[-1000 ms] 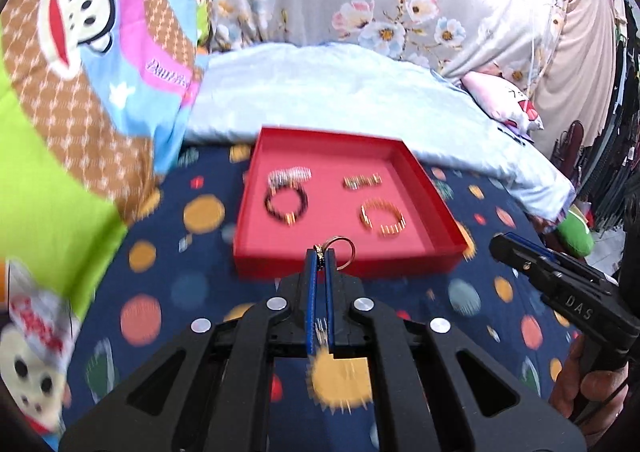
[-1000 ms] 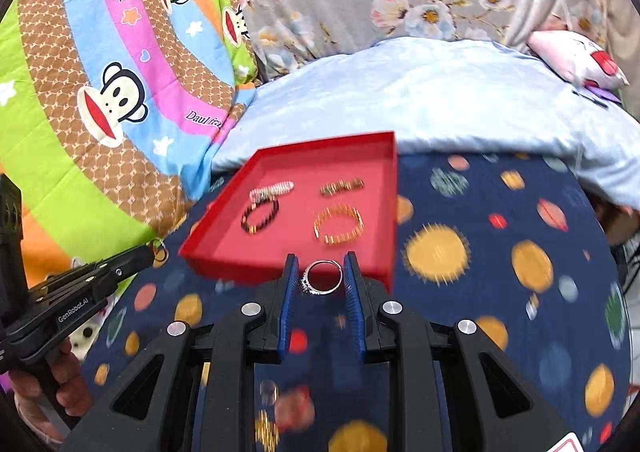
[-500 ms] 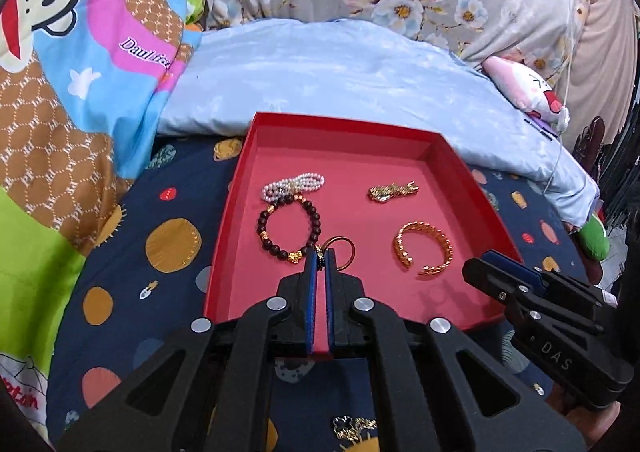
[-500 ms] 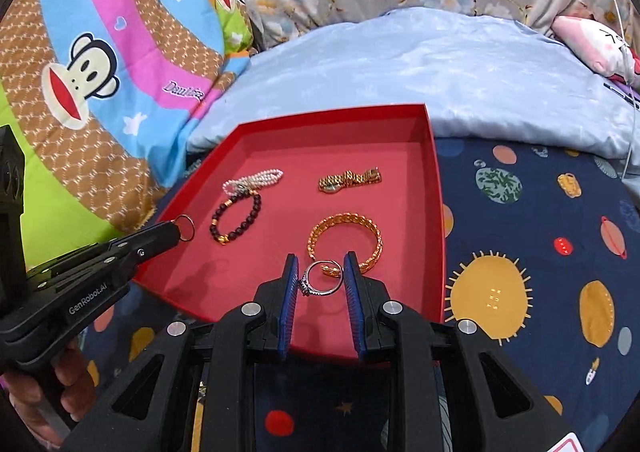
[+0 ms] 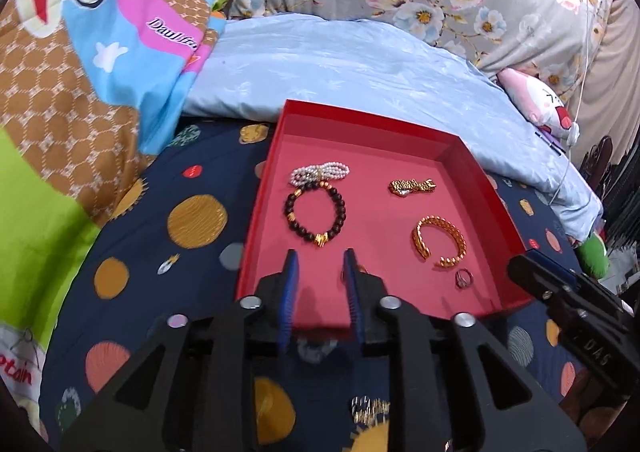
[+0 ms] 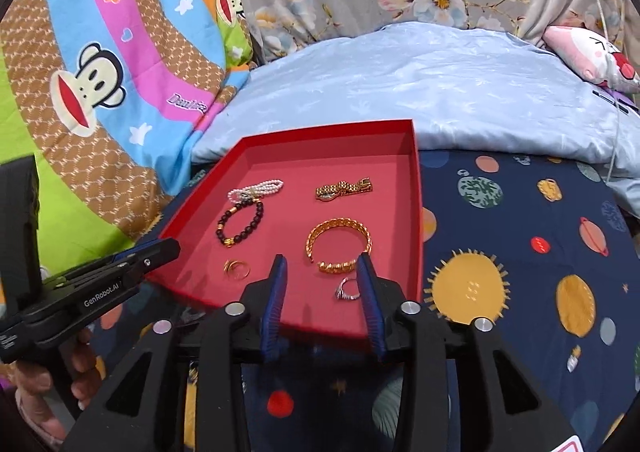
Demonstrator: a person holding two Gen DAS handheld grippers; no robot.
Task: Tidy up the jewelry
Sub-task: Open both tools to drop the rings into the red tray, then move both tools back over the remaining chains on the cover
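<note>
Both grippers hang over the near edge of a red tray [image 6: 416, 187] that sits on a bed covered with a planet-print sheet [image 6: 520, 236], and the step in hand looks like the drop-off of two rings. The left gripper [image 5: 320, 264] has its jaws spread apart with nothing between them; a gold ring [image 6: 236, 269] lies on the tray floor just beside its right jaw, mostly hidden in the left view. The right gripper [image 6: 322, 266] is likewise released, and a silver ring [image 6: 347, 290] rests on the tray touching or just beside the inner face of its right jaw. The tray also holds a pearl bracelet [image 6: 256, 188], a dark bead bracelet [image 6: 240, 223], a gold watch [image 6: 342, 187] and a gold cuff [image 6: 340, 246], laid in two loose columns. Next, each gripper probably needs to lift straight back without nudging its ring, then look for any pieces left on the bed.
</note>
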